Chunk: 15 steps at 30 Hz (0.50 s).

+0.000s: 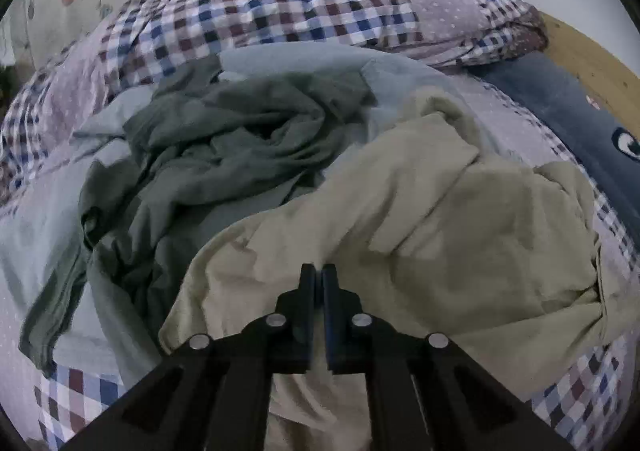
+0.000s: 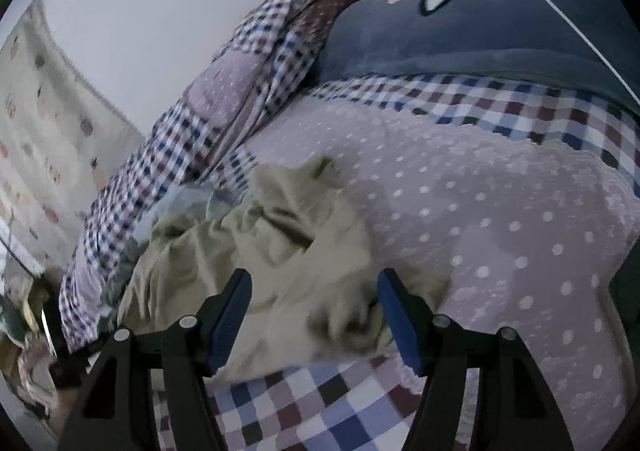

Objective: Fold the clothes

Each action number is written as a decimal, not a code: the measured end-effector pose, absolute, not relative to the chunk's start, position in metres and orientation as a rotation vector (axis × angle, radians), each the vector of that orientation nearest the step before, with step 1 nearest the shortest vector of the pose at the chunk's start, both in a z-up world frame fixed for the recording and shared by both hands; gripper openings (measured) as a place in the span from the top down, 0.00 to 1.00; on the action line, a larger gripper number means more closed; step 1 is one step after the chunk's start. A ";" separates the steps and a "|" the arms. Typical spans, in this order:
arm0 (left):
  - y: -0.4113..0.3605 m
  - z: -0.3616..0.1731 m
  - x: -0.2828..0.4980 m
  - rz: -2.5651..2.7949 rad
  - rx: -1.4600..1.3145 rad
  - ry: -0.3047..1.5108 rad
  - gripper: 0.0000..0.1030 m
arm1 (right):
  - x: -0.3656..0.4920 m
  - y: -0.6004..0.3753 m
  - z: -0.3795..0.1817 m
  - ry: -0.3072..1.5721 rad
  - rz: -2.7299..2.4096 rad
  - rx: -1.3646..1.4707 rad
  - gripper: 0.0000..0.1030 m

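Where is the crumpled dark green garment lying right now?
In the left wrist view the crumpled dark green garment lies left of centre on the bed, on a pale blue cloth, touching the beige garment to its right.

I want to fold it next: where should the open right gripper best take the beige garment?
Probably its bunched near edge, which lies between the right gripper fingers above the checked bedcover. Approach from the near side, straight ahead; that raised fold offers graspable thickness.
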<state>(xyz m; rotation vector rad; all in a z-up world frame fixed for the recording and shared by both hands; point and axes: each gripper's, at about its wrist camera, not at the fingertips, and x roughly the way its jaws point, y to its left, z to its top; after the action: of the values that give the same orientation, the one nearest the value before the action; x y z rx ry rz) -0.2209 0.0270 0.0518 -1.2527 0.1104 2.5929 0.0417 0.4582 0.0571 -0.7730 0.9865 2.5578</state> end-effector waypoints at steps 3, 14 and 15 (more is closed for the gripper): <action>0.014 0.053 -0.222 2.618 -1.231 0.086 0.98 | 0.045 0.469 0.055 1.030 2.525 -0.773 0.33; -0.073 0.105 -0.237 2.928 -1.070 -0.237 0.99 | 0.042 0.475 0.049 1.032 2.517 -0.840 0.33; -0.084 0.112 -0.239 2.970 -1.051 -0.274 0.99 | 0.042 0.475 0.048 1.035 2.521 -0.847 0.33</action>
<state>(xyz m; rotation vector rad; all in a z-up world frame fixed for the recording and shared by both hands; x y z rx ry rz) -0.2391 -0.0841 0.1119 -1.0511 -0.2737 2.9704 0.0416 0.4753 0.0482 -0.8471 1.0352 2.5208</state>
